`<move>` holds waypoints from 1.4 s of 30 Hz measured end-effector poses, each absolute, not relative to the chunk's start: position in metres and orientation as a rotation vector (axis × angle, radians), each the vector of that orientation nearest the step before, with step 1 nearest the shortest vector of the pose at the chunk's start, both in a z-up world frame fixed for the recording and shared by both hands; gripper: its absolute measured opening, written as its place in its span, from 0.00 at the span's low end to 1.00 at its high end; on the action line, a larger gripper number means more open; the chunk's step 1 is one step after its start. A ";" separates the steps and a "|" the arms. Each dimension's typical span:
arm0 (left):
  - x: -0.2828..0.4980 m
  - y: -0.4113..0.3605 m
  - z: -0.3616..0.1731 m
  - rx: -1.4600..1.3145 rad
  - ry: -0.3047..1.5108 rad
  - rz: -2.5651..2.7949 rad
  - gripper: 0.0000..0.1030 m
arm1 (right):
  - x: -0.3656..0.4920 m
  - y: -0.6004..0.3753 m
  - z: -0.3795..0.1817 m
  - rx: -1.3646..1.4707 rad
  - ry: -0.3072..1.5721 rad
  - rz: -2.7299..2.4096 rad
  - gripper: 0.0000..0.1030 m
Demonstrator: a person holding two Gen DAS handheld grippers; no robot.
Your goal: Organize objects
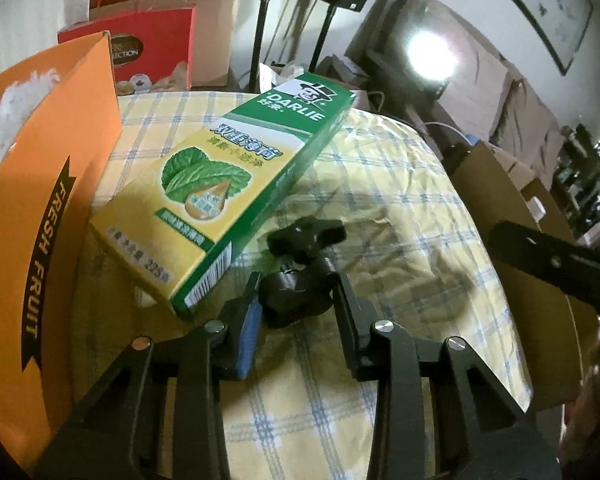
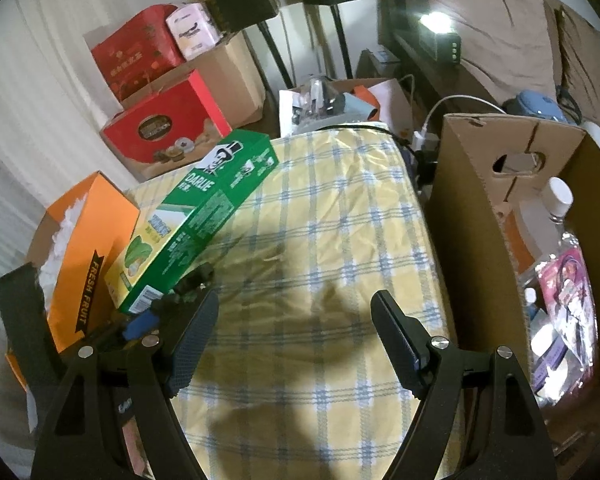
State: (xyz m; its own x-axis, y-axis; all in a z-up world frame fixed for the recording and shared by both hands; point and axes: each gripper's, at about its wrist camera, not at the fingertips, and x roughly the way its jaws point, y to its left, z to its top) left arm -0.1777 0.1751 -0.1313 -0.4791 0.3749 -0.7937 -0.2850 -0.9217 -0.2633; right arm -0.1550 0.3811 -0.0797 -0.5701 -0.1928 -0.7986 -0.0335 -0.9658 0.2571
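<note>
Between the left claw [image 1: 296, 304] fingers, pinched: black knobbed mount [image 1: 300, 280] (toothpaste box [image 1: 236, 184] just beside).

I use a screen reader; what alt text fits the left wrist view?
The left gripper closes around a small black clamp lying on a yellow plaid cloth. A green Darlie toothpaste box leans on an orange fruit box at left.

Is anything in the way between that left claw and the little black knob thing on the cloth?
Nothing visible. The black clamp already sits between the left gripper fingers on the checked cloth. The toothpaste box lies just beside it, leaning on the orange box.
</note>
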 end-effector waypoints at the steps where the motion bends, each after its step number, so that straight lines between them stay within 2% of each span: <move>1: -0.175 0.174 -0.130 -1.325 -0.133 2.406 0.31 | -0.156 0.378 -0.080 1.405 -0.374 -2.672 0.79; 9: -0.141 0.158 -0.123 -1.314 -0.128 2.370 0.31 | -0.172 0.351 -0.087 1.389 -0.348 -2.595 0.77; 14: -0.135 0.154 -0.120 -1.316 -0.128 2.368 0.31 | -0.187 0.330 -0.101 1.412 -0.216 -2.584 0.74; 25: -0.128 0.152 -0.121 -1.320 -0.134 2.370 0.31 | -0.200 0.297 -0.112 1.354 -0.130 -2.477 0.73; 28: -0.125 0.150 -0.121 -1.319 -0.149 2.369 0.31 | -0.203 0.285 -0.115 1.333 -0.011 -2.481 0.72; 31: -0.123 0.147 -0.120 -1.321 -0.167 2.362 0.31 | -0.207 0.280 -0.123 1.346 0.032 -2.436 0.63; 38: -0.123 0.145 -0.117 -1.333 -0.187 2.350 0.31 | -0.211 0.272 -0.133 1.353 0.088 -2.424 0.52; 39: -0.124 0.146 -0.117 -1.332 -0.188 2.350 0.31 | -0.211 0.271 -0.135 1.348 0.113 -2.430 0.48; 40: -0.124 0.146 -0.117 -1.332 -0.189 2.350 0.31 | -0.211 0.270 -0.136 1.350 0.123 -2.428 0.36; 42: -0.124 0.146 -0.117 -1.332 -0.191 2.347 0.31 | -0.212 0.270 -0.139 1.354 0.121 -2.426 0.35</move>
State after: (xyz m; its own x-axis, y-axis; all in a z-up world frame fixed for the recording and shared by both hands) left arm -0.1239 0.1462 -0.1172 -0.4441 0.4328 -0.7846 -0.3005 -0.8968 -0.3246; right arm -0.2119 0.2698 -0.1386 -0.4770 -0.2670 -0.8374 0.3487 -0.9320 0.0985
